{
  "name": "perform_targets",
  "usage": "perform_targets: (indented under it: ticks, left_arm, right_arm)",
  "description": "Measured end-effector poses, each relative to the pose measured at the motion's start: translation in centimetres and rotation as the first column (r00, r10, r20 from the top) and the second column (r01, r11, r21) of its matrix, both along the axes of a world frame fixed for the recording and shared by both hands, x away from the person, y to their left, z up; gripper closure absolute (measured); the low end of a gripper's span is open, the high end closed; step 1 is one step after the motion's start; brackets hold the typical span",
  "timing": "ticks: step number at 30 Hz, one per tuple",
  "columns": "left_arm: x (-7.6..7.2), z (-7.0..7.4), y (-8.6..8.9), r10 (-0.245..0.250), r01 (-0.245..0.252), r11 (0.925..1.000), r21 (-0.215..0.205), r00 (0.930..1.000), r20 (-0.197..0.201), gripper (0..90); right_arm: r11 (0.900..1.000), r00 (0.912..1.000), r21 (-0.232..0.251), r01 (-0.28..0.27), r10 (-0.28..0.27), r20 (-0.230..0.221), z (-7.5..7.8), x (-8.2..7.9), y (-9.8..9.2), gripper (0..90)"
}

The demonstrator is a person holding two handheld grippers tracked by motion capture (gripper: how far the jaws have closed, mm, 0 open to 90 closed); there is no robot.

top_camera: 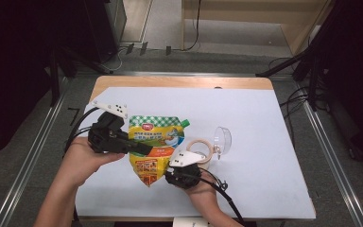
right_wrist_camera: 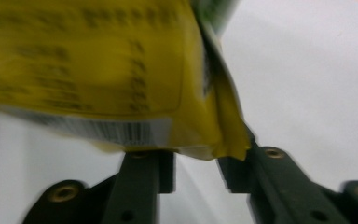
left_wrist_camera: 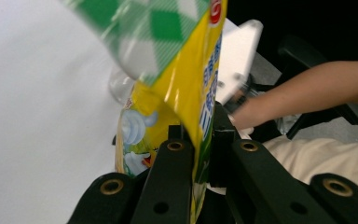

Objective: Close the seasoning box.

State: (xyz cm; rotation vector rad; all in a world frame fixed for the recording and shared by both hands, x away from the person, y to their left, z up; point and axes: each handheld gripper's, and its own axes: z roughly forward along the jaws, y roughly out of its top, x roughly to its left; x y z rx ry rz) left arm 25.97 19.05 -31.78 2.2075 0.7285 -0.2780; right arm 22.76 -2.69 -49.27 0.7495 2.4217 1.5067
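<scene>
the yellow-and-green pouch (top_camera: 154,147) sits at the centre of the high view, above the white sheet (top_camera: 264,142). the left gripper (left_wrist_camera: 200,140) pinches its edge tight. the right gripper (right_wrist_camera: 196,163) stands parted under its bottom corner.

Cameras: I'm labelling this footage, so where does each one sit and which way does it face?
High view: above the person's side, looking forward and down at the table; both forearms and each hand-held gripper show.
Left gripper view: along jaws clamping the yellow pouch; the other forearm shows.
Right gripper view: along parted jaws under the pouch's bottom corner.
All share the pouch.
</scene>
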Motion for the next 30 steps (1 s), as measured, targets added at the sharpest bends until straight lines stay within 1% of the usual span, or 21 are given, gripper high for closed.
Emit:
perform_targets:
  ticks: [2,3,4,5,7,9,12,15,18,20,21,23,26,28,30]
  left_arm:
    - [0.2,-0.2,0.0,0.015,-0.016,0.9997,-0.017,0.9998,-0.011,89.6]
    - [0.3,-0.2,-0.1,0.025,-0.025,0.9995,-0.021,0.9996,-0.015,89.5]
    - [0.4,-0.2,-0.2,0.028,-0.029,0.9992,-0.026,0.9996,-0.010,89.4]
    - [0.4,-0.2,-0.5,0.045,-0.045,0.9986,-0.027,0.9990,0.000,88.9]
    - [0.5,-0.3,-1.0,0.051,-0.050,0.9980,-0.037,0.9987,0.007,88.8]
    - [0.6,-0.3,-1.4,0.063,-0.063,0.9968,-0.050,0.9979,0.015,88.7]
    - [0.9,-0.3,-1.8,0.074,-0.073,0.9955,-0.061,0.9972,0.014,88.8]
    - [1.0,-0.4,-2.4,0.083,-0.082,0.9951,-0.056,0.9963,0.020,88.9]
    - [1.1,-0.5,-2.9,0.088,-0.087,0.9951,-0.045,0.9959,0.020,89.0]
    - [1.1,-0.6,-3.2,0.090,-0.089,0.9951,-0.042,0.9959,0.011,89.0]
    - [1.1,-0.7,-3.2,0.087,-0.087,0.9952,-0.044,0.9962,0.004,89.4]
    - [1.0,-0.7,-3.2,0.075,-0.076,0.9955,-0.056,0.9970,-0.016,89.5]
    - [0.8,-0.4,-2.8,0.079,-0.081,0.9942,-0.070,0.9964,-0.030,89.9]
    - [0.8,-0.3,-2.5,0.077,-0.081,0.9935,-0.081,0.9960,-0.045,90.0]
    - [0.7,-0.3,-2.3,0.082,-0.086,0.9928,-0.083,0.9953,-0.052,90.0]
  right_arm:
    - [0.999,0.9987,-0.042,-0.017,0.019,0.047,0.2,-0.5,0.3,68.9]
    - [0.999,0.9982,-0.047,-0.025,0.027,0.054,0.2,-0.7,0.3,68.2]
    - [0.998,0.9980,-0.048,-0.029,0.031,0.055,0.3,-0.8,0.3,67.6]
    - [0.998,0.9983,-0.052,-0.033,0.036,0.046,0.4,-0.9,0.4,67.1]
    - [0.998,0.9984,-0.053,-0.037,0.039,0.040,0.5,-1.0,0.5,66.9]
    - [0.997,0.9977,-0.052,-0.052,0.054,0.042,0.7,-1.2,0.5,67.1]
    - [0.996,0.9965,-0.058,-0.063,0.066,0.051,1.0,-1.5,0.6,69.7]
    - [0.995,0.9954,-0.069,-0.073,0.077,0.057,1.2,-1.9,0.7,70.9]
    - [0.995,0.9951,-0.066,-0.080,0.084,0.054,1.1,-2.1,0.8,71.1]
    - [0.994,0.9944,-0.065,-0.089,0.092,0.052,1.0,-2.2,0.9,71.4]
    - [0.995,0.9954,-0.061,-0.083,0.086,0.043,0.9,-2.1,0.9,71.2]
    - [0.996,0.9961,-0.056,-0.076,0.078,0.041,0.9,-2.0,0.8,71.0]
    - [0.998,0.9961,-0.034,-0.061,0.063,0.062,0.7,-1.7,0.4,70.3]
    - [0.998,0.9960,-0.027,-0.055,0.057,0.069,0.7,-1.7,0.3,70.2]
    - [0.998,0.9958,-0.017,-0.053,0.055,0.074,0.7,-1.6,0.4,70.0]
